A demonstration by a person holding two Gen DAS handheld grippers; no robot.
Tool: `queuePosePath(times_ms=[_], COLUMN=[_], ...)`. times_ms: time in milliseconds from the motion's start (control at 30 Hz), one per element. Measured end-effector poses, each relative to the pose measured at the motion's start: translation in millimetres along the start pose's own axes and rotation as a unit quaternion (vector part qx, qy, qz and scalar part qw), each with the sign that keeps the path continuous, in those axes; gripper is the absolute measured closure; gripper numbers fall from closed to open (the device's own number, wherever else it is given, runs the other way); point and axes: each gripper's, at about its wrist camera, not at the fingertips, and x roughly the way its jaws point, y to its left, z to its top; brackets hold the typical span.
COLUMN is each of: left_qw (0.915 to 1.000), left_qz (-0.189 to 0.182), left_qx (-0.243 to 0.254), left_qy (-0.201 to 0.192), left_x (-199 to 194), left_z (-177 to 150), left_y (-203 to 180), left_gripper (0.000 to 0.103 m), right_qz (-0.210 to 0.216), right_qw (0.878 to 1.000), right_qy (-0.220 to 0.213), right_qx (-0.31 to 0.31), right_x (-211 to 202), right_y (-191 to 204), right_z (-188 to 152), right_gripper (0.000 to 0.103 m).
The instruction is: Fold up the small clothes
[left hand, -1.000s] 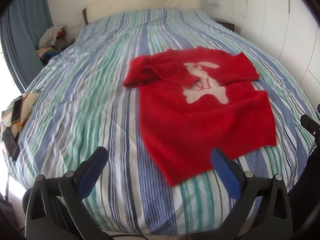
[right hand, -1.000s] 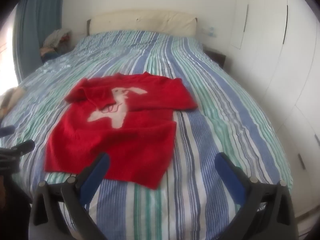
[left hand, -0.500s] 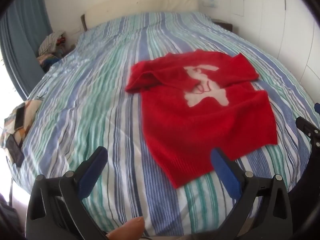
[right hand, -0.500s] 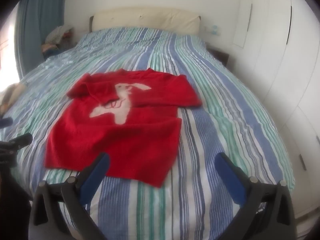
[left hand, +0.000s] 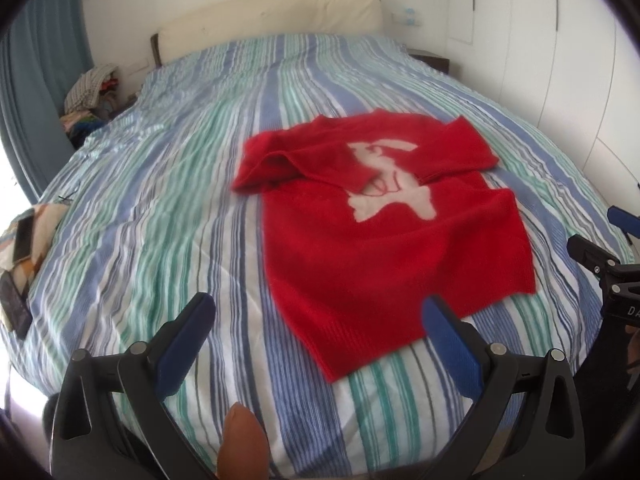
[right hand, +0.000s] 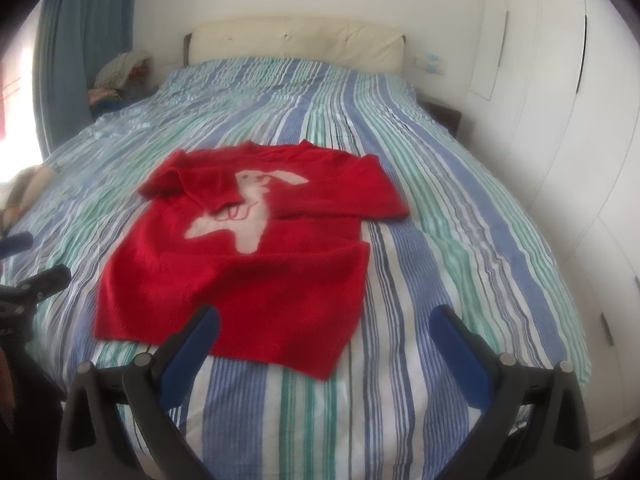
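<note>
Red sweater (left hand: 384, 248) w/ white animal motif (left hand: 390, 184), lying front-up on the striped bed (left hand: 160, 216), nearer the foot end than the headboard (left hand: 272, 16). Hem faces the cameras; neck points toward the headboard. One sleeve (left hand: 280, 160) is already turned in over the chest, partly covering the motif; the other sleeve (left hand: 468, 148) lies out to the side, approx. flat. Body shows a few soft ridges, so it is spread but not smoothed. Probable reason for placement: the open bed gives room to fold on, w/ the hem corners in easy reach.

Left tongs (left hand: 318, 320): jaws wide, nothing held, poised above the bed just short of the hem's near corner. Right tongs (right hand: 324, 332): also wide, empty, hovering over the opposite hem corner. Each pair appears at the edge of the other's view, i.e. they flank the sweater. Judged: this paired stance suits a two-corner pickup of the hem for a fold toward the neck, or a sleeve tuck first; no cloth is gripped yet.

Periphery: clothes pile (left hand: 92, 92) beside the headboard, curtain (left hand: 44, 80) at left, wardrobe doors (right hand: 560, 120) at right.
</note>
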Motion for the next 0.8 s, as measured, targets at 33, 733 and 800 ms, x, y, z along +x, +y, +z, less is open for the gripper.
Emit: queuePosePath(times_ms=[33,733,800], left_qw=[1.0,0.9996,0.9995], left_qz=[-0.003,0.01,0.012], left_qx=[-0.002,-0.026,-0.027], left_qy=[0.001,-0.01,-0.012], left_x=[0.5,-0.8,-1.4], left_z=[-0.4,-4.5,-4.0], left_y=[1.2,14.8,15.3], left_gripper=[0.0,0.0,0.0], right_qz=[0.0,0.007,0.008], right_qw=[1.0,1.0,1.0], right_qy=[0.001,0.005,0.008], right_qx=[-0.001,-0.004,-0.003], right_x=[0.5,6.6,6.9], right_y=[0.7,12.5,13.7], right_z=[-0.2,-1.5,-2.8], right_gripper=[0.0,0.0,0.0])
